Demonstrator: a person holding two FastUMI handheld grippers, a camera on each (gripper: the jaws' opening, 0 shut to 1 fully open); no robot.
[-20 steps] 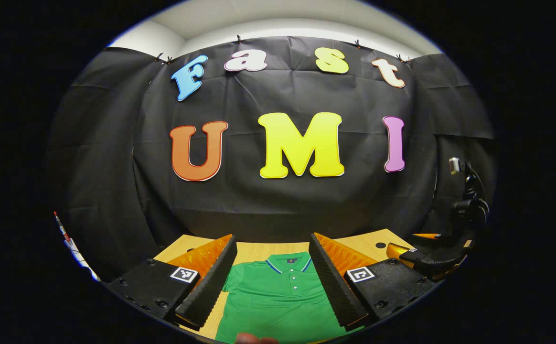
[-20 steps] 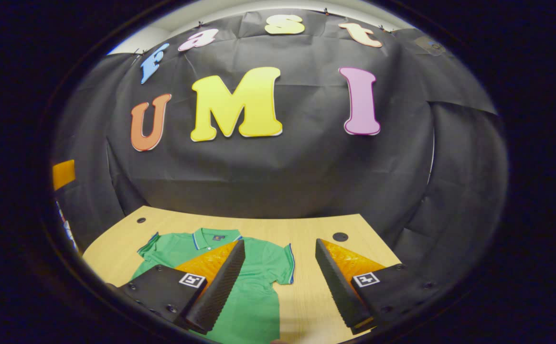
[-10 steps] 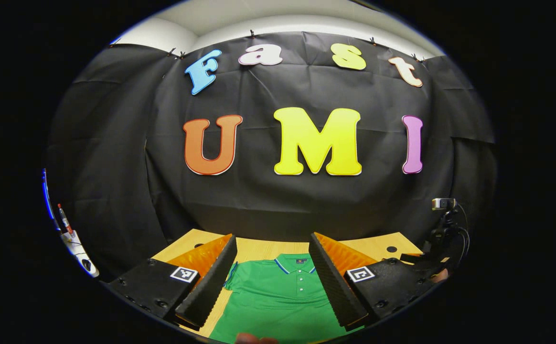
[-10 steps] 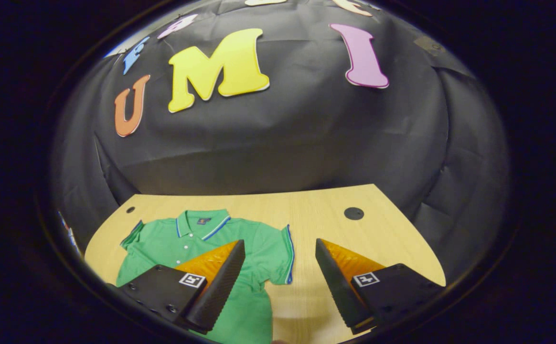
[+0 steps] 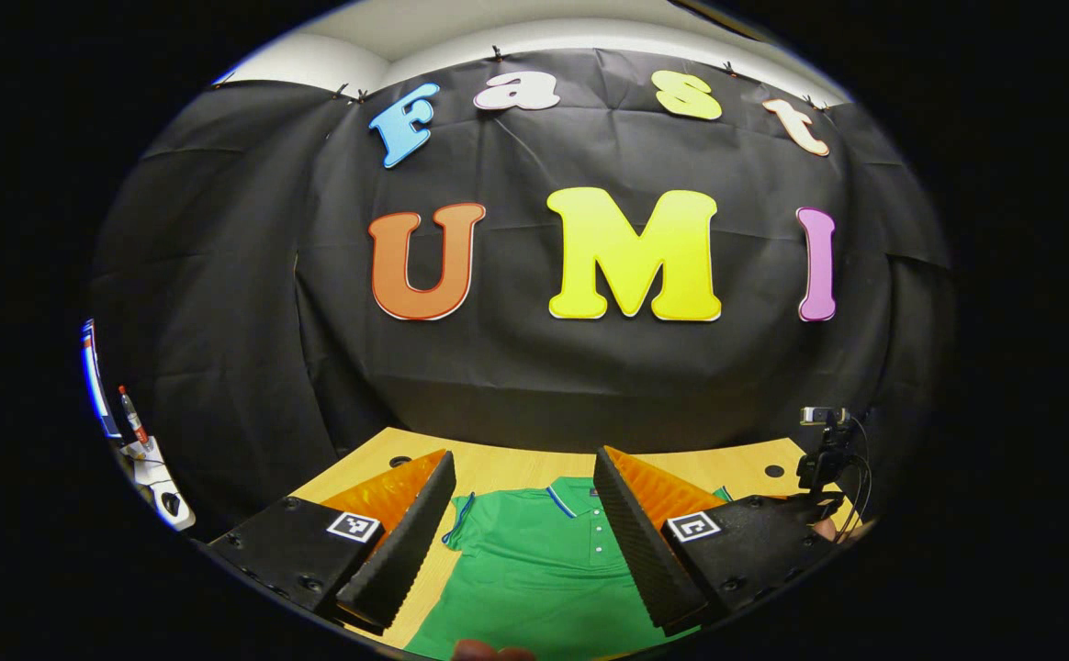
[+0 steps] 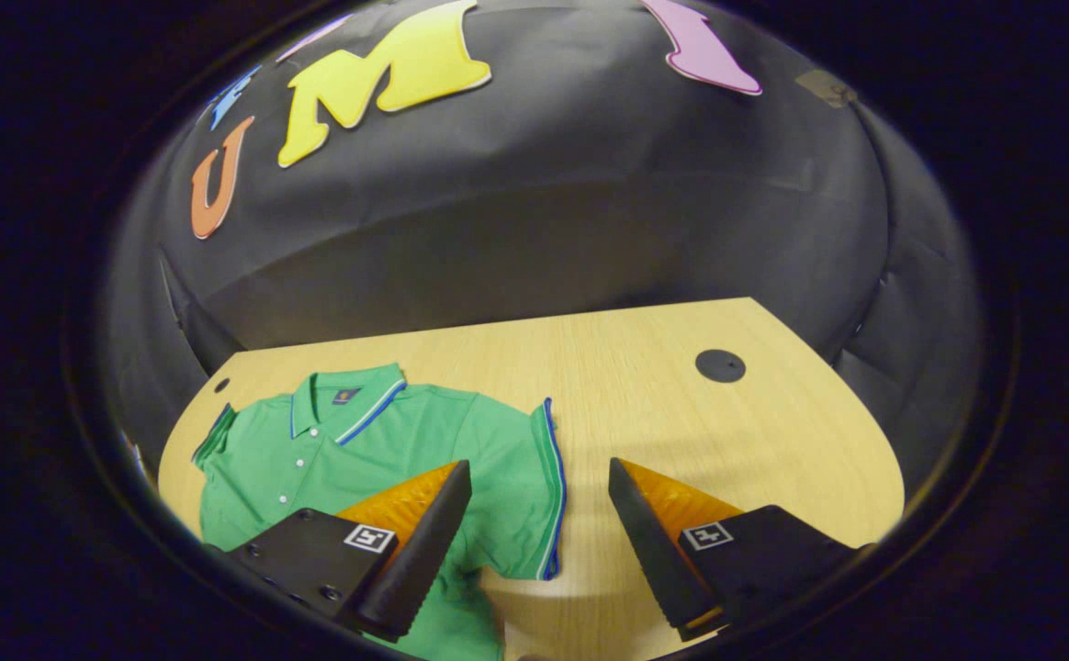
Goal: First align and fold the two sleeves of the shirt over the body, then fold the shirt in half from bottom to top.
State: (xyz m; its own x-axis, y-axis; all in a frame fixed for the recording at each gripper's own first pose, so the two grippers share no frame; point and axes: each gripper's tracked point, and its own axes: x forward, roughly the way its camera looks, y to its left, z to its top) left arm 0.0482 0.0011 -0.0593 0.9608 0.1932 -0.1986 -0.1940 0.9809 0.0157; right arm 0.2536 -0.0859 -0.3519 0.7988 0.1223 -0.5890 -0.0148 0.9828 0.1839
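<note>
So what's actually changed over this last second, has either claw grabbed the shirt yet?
No. The right gripper has tipped down toward the table, so more of the green shirt shows, near its sleeve. The left gripper swung slightly. Both stayed open and empty; the shirt lies flat, unfolded.

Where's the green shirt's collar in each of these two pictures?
Left gripper view: collar low centre, between the fingers, near the right one.
Right gripper view: collar lower left, above the left finger.
Shared landmark: the shirt's button placket below the collar.
</note>
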